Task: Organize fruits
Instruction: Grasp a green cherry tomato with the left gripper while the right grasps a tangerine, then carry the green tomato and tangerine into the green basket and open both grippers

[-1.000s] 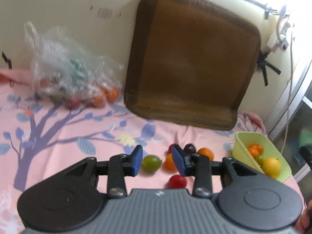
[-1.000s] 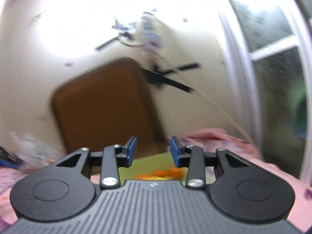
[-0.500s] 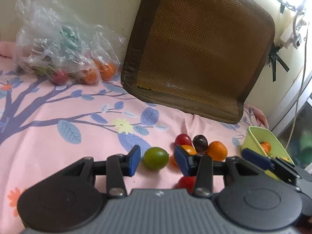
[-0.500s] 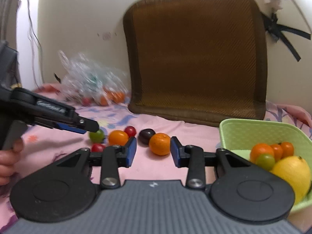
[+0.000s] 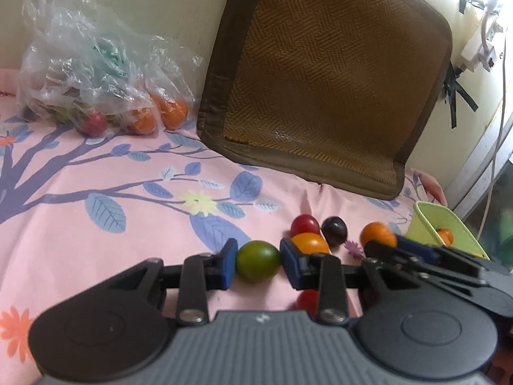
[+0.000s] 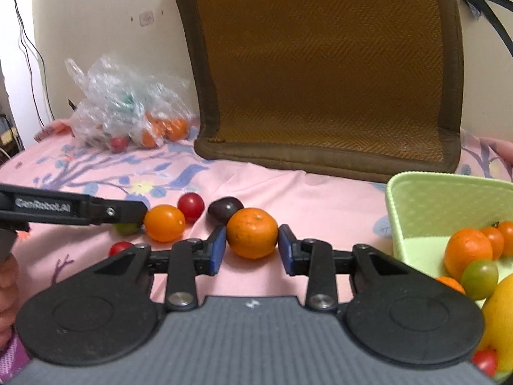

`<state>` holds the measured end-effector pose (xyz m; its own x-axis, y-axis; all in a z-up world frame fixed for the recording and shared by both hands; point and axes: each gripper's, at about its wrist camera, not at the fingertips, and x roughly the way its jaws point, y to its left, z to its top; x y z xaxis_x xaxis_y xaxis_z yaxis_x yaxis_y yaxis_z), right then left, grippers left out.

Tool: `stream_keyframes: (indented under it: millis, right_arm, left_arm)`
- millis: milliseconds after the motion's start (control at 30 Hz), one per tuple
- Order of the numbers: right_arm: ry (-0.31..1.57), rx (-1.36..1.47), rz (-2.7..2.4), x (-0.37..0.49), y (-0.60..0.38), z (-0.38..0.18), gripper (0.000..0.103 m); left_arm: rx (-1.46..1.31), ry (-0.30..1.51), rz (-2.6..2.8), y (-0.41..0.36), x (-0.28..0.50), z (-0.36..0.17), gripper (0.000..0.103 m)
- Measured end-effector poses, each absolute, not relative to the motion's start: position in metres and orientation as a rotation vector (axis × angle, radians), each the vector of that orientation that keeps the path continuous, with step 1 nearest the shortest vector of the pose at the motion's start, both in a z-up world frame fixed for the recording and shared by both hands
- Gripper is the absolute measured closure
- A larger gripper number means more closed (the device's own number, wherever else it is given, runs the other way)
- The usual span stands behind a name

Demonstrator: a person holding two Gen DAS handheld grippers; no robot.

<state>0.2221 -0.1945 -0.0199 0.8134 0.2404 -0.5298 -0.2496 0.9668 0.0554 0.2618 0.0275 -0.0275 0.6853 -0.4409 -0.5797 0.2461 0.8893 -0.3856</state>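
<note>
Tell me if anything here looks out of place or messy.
Yes. Several fruits lie loose on the pink bedsheet rather than in the green basket: an orange, a dark plum, a red tomato and a green fruit. A crumpled plastic bag of more fruit slumps by the wall.

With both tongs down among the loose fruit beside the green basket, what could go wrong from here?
1. The left tongs pinch the round green fruit at its sides; it could squirt out.
2. The right tongs are closing on the orange, which sits against the dark plum; that may get knocked rolling.
3. The two tools sit close together; lifting both at once risks a clash.
</note>
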Motion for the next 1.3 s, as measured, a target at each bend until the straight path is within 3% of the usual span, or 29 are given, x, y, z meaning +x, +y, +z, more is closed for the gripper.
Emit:
stream_keyframes:
  millis: [300,733,1300]
  right_arm:
    - [0.452,-0.025,0.298,0.147,-0.207,-0.011,0.066]
    - [0.456,-0.043,0.223,0.061,-0.251,-0.018,0.066]
    - [0.531,-0.051,0.199,0.051,-0.271,-0.031,0.062]
  left_arm:
    - [-0.314,0.678,-0.483,0.031,0.206,-0.003,0.073]
    - [-0.137,0.739,-0.681,-0.056,0.139,-0.012,0.073]
    - [0.035,0.68,-0.634,-0.082,0.11,-0.024,0.068]
